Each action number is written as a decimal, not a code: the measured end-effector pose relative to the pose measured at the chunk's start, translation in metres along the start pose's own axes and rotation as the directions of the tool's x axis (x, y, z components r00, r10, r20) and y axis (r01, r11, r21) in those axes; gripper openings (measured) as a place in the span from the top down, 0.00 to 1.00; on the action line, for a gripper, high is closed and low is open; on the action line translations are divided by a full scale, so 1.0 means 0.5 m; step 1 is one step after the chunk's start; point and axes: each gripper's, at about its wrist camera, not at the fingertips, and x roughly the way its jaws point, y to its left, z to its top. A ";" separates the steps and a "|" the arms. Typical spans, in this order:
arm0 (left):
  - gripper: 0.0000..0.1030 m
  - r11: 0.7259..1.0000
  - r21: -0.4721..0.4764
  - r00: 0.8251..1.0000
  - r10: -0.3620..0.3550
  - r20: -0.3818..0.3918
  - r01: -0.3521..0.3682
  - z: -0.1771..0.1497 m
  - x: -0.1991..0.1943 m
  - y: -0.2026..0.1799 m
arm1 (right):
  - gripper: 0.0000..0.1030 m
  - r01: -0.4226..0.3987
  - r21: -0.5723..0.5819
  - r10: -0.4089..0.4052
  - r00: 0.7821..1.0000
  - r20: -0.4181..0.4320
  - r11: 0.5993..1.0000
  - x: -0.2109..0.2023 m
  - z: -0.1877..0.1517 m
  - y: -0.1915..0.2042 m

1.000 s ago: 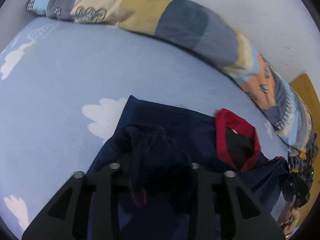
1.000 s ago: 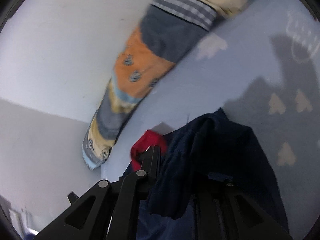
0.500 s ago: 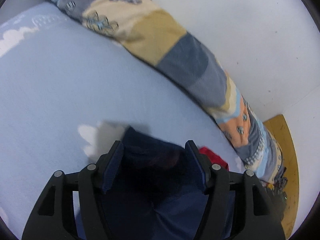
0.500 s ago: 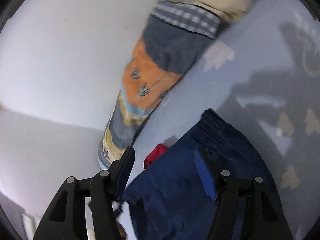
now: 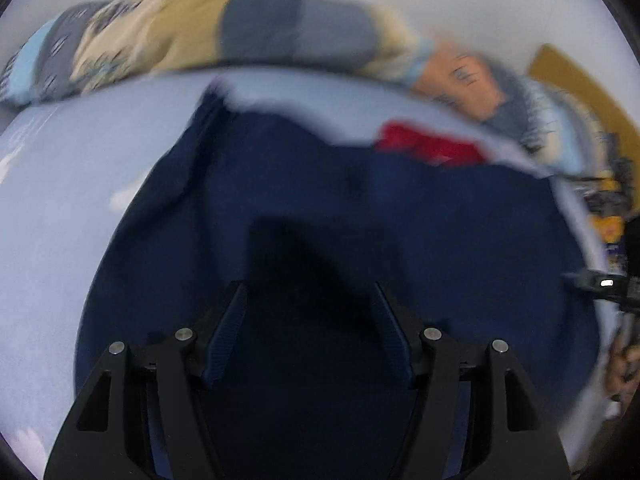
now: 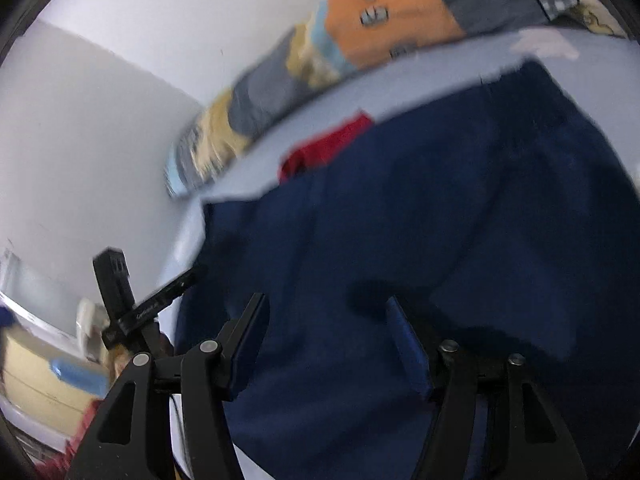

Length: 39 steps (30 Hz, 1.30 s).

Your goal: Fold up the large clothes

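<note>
A large navy garment [image 5: 360,220] with a red collar [image 5: 428,146] lies spread on the light blue bed sheet [image 5: 60,200]. My left gripper [image 5: 309,292] hovers over its near part, open, with nothing between the pads. In the right wrist view the same navy garment [image 6: 440,220] and red collar [image 6: 324,148] fill the middle. My right gripper [image 6: 326,300] hangs above the cloth with its jaws closing; no fabric is pinched between them. Both views are blurred by motion.
A long patchwork bolster [image 5: 260,32] lies along the white wall at the far bed edge, also seen as the bolster [image 6: 392,12]. A wooden board [image 5: 580,80] stands at the right. A black device [image 6: 132,304] and storage boxes [image 6: 36,368] sit past the bed's corner.
Both grippers held bunched navy fabric a second ago and have let it go. The garment now lies flat, and both grippers have drawn back over it.
</note>
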 end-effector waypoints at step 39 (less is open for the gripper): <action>0.22 0.985 0.018 0.985 0.169 0.018 -0.170 -0.443 -0.242 -0.145 | 0.65 0.449 -0.143 -0.454 0.891 -0.005 0.882 -0.086 -0.471 0.215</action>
